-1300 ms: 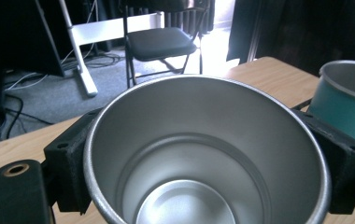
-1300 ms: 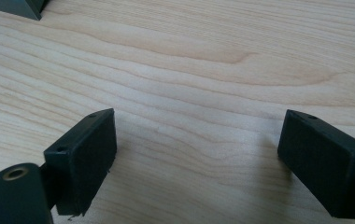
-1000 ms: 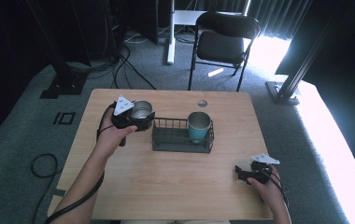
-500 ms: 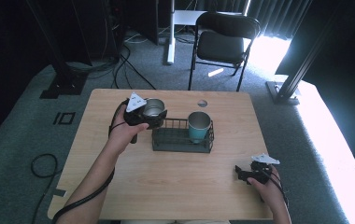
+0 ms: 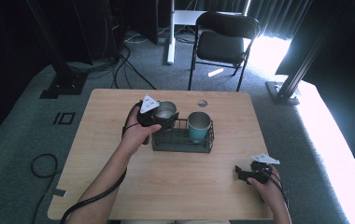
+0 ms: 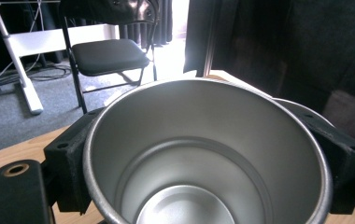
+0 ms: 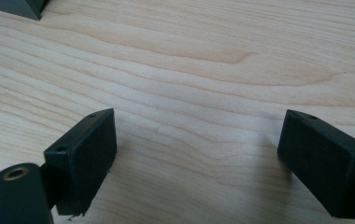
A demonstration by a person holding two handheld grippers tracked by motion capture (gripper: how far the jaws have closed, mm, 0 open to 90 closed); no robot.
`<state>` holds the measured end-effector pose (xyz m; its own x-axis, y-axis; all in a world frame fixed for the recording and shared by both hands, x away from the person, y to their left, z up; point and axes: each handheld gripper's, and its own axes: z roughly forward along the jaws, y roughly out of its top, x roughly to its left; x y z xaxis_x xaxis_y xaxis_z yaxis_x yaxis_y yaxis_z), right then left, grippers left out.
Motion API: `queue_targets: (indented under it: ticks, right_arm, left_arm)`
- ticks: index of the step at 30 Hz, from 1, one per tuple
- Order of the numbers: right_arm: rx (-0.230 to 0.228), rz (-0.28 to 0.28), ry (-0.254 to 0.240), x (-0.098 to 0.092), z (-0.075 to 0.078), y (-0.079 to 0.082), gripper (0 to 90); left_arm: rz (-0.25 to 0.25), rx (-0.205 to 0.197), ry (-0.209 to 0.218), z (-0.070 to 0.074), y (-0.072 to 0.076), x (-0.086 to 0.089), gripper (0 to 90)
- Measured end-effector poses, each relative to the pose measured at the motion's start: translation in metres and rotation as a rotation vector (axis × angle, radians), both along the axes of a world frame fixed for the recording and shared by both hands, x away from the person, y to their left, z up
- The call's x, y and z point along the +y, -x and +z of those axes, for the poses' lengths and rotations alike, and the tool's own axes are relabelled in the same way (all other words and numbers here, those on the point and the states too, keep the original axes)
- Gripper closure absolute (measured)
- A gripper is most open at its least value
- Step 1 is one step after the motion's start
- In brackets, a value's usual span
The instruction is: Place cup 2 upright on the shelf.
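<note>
The work in hand looks like loading cups into the wire rack at the centre of the worktop. One part seems done: a teal cup already stands upright in the rack's right end. The second part is under way. The left gripper is clamped on a steel cup, one jaw pressed against each side of its wall, and holds it at the rack's upper left corner, just left of the teal cup. Whether its base is above the rack's rim or already inside the wires cannot be told from the high view.

What is left, by my judgement: bring the steel cup over the empty left half of the rack, lower it in, and let go.

The steel cup is upright: its long axis runs vertical, its open mouth faces up and its base down. The left gripper view looks down into the bare inside.

The right gripper rests low on the worktop at the lower right of the high view, well apart from the rack, its jaws spread wide with bare wood between them.
</note>
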<state>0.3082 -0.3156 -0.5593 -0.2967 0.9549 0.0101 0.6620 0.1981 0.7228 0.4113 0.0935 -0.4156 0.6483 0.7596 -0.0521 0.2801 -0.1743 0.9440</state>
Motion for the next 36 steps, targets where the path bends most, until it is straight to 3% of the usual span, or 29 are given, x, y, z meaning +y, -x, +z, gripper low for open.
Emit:
queue_targets:
  ticks: [14,21,36]
  right_arm:
    - [0.000,0.000,0.000,0.000,0.000,0.000,11.3]
    - [0.000,0.000,0.000,0.000,0.000,0.000,11.3]
    - [0.000,0.000,0.000,0.000,0.000,0.000,11.4]
  left_arm:
    - [0.024,0.035,0.009,-0.027,-0.003,-0.019,13.9]
    - [0.056,0.034,-0.013,-0.041,-0.003,-0.020,13.9]
    - [0.046,0.051,-0.052,-0.061,-0.003,-0.025,13.9]
